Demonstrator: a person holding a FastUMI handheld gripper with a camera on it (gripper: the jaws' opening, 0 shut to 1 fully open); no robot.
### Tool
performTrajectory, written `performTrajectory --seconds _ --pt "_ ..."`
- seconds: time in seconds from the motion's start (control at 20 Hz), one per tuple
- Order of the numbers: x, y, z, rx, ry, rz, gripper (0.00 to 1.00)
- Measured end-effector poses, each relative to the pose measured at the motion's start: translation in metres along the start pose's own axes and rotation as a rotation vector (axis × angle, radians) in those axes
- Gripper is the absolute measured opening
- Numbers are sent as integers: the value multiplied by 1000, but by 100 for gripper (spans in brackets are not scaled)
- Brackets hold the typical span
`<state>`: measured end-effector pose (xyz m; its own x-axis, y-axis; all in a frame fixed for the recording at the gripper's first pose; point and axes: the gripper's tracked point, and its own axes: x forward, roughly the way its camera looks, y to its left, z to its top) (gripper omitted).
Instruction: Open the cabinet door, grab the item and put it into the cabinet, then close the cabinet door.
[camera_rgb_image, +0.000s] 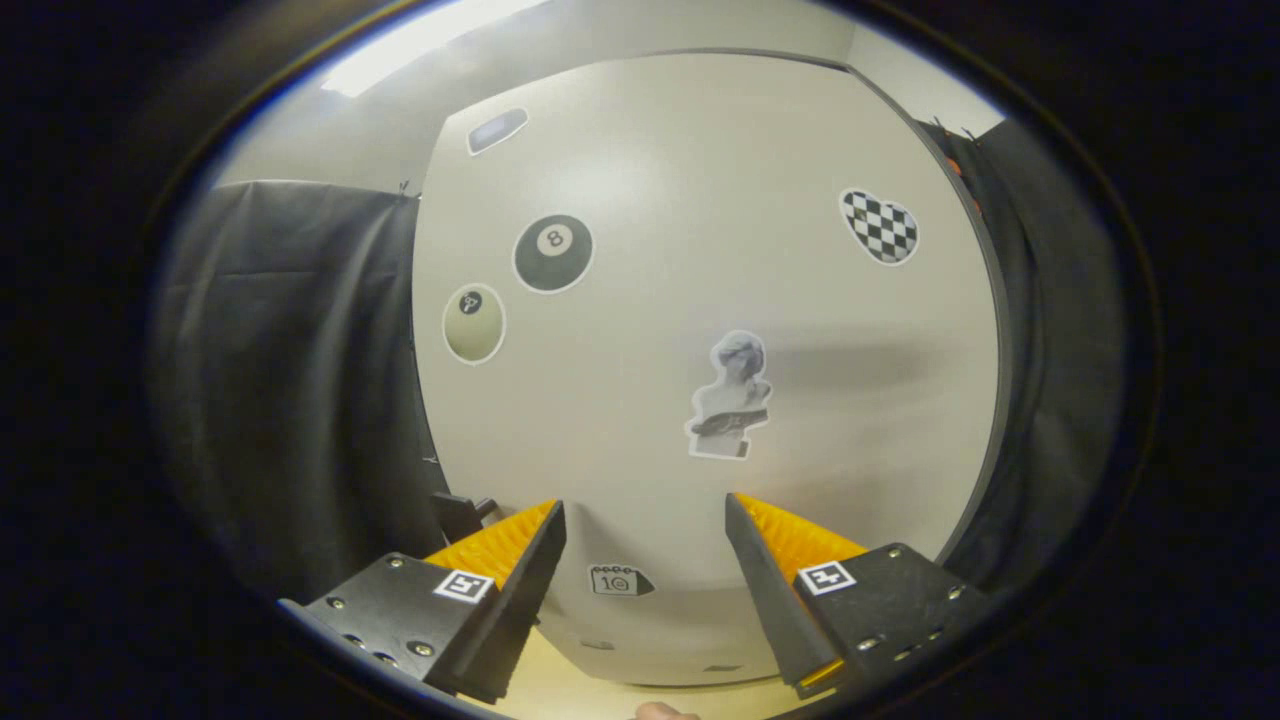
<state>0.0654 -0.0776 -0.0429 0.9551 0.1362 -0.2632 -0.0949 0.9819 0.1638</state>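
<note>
The cabinet door (700, 300) is a pale flat panel standing straight ahead of me, very close and shut as far as I can see. Stickers dot it: an eight ball (553, 253), a smaller pale ball (474, 322), a checkered heart (879, 226), a bust figure (732, 395) and a small calendar sticker (618, 580) low down between my fingers. My gripper (645, 520) is open, its fingers spread wide with nothing between them, their tips close to the door's lower part. A small dark fitting (462, 513) shows at the door's lower left edge, beside the left finger.
Black cloth (290, 380) hangs left of the cabinet and more of it (1050, 350) on the right. A light wooden surface (570, 695) lies under the cabinet's base. A fingertip of a person's hand (665, 712) peeks in at the very bottom.
</note>
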Motion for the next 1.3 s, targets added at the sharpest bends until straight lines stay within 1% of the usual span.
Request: performTrajectory --seconds 0.35,0.5,0.6,0.8,1.1,1.3 --pt "-2 1 1 -4 -6 -7 95" --pt "-2 1 1 -13 -6 8 95" --pt "-5 -3 3 9 -7 -8 95" --pt "-14 -20 22 28 -63 -58 95" --pt "-42 -69 43 -80 -139 -142 95" --pt "-63 -99 41 -155 -142 -162 96"
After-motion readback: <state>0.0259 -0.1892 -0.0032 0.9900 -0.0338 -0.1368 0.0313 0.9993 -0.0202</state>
